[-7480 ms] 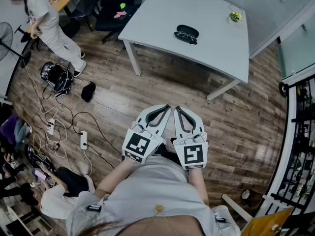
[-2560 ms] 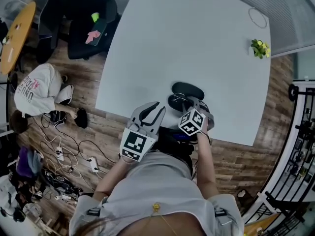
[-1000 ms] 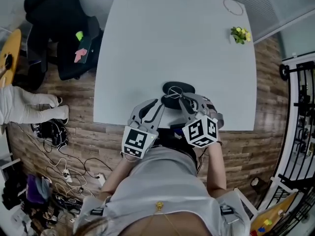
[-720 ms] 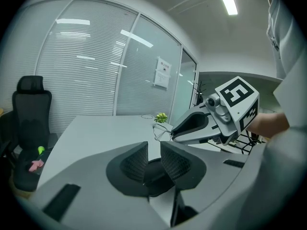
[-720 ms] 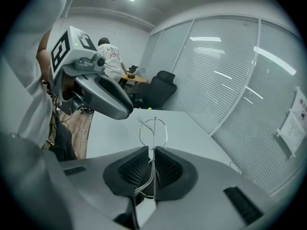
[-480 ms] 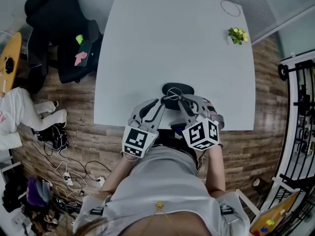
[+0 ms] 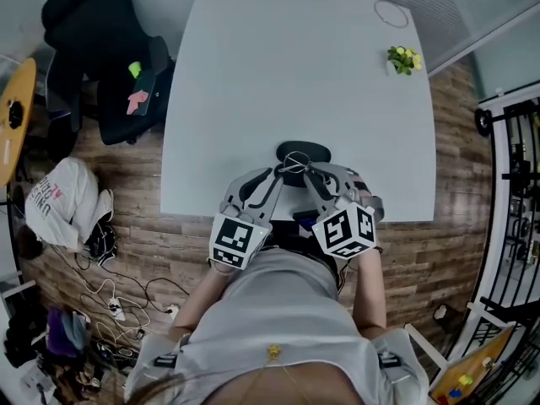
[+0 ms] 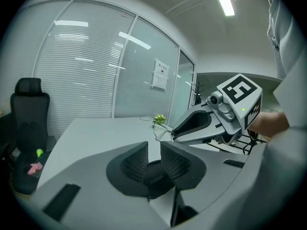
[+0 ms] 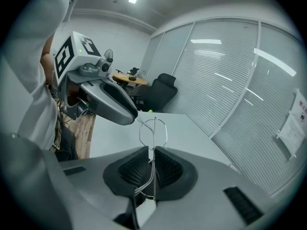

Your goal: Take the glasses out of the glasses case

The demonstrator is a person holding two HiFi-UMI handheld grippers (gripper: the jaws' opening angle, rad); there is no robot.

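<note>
The black glasses case (image 7: pixel 305 151) lies open on the white table (image 7: pixel 253 74), close to its near edge. My right gripper (image 7: pixel 305 173) is shut on the thin wire-framed glasses (image 7: pixel 293 164), held just in front of the case. In the right gripper view a wire rim of the glasses (image 9: pixel 153 128) sticks up between the pads. My left gripper (image 7: pixel 272 176) hovers beside them on the left, jaws a narrow gap apart with nothing between them (image 8: pixel 154 161). The right gripper (image 8: pixel 201 123) and the glasses (image 8: pixel 160 134) show in the left gripper view.
A small pot of yellow flowers (image 7: pixel 402 57) and a thin wire loop (image 7: pixel 390 13) sit at the table's far right. A black office chair (image 7: pixel 101 49) stands left of the table. A person in white (image 7: pixel 59 205) crouches among cables on the wooden floor.
Since 7.5 s ago I walked up to the table and my right gripper closed on the glasses. In the last second the grippers barely moved; the person on the floor shifted.
</note>
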